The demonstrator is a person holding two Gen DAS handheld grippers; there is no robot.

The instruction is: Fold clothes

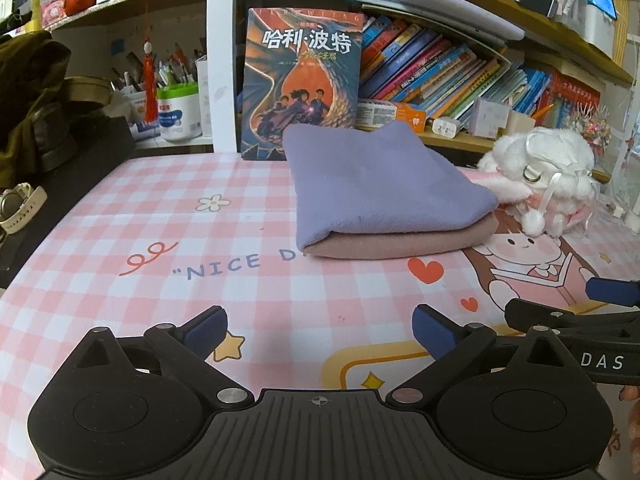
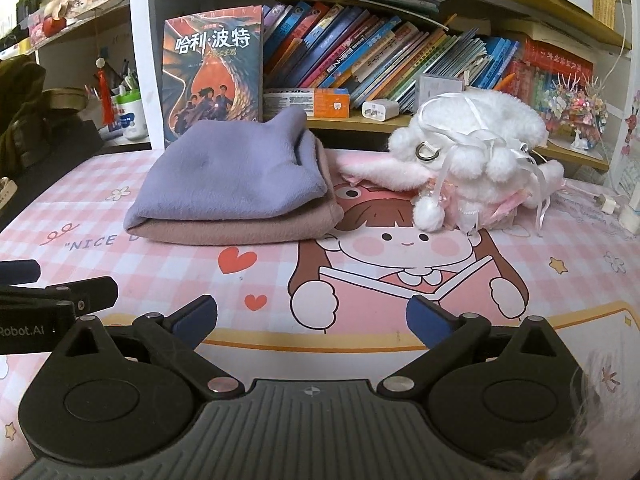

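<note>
A folded garment, lilac on top and dusty pink beneath (image 1: 380,192), lies on the pink checked desk mat (image 1: 160,220), ahead of both grippers. In the right wrist view it sits left of centre (image 2: 232,188). My left gripper (image 1: 320,330) is open and empty, low over the mat, well short of the garment. My right gripper (image 2: 312,318) is open and empty, beside the left one. The right gripper's fingers (image 1: 560,312) show at the right edge of the left wrist view. The left gripper's fingers (image 2: 60,296) show at the left edge of the right wrist view.
A white plush toy (image 2: 472,160) lies right of the garment, touching it. A Harry Potter book (image 1: 302,80) stands behind, against shelves of books (image 1: 460,68). A dark bag (image 1: 36,112) and a watch (image 1: 20,208) sit at the left. A charger (image 2: 624,212) lies at far right.
</note>
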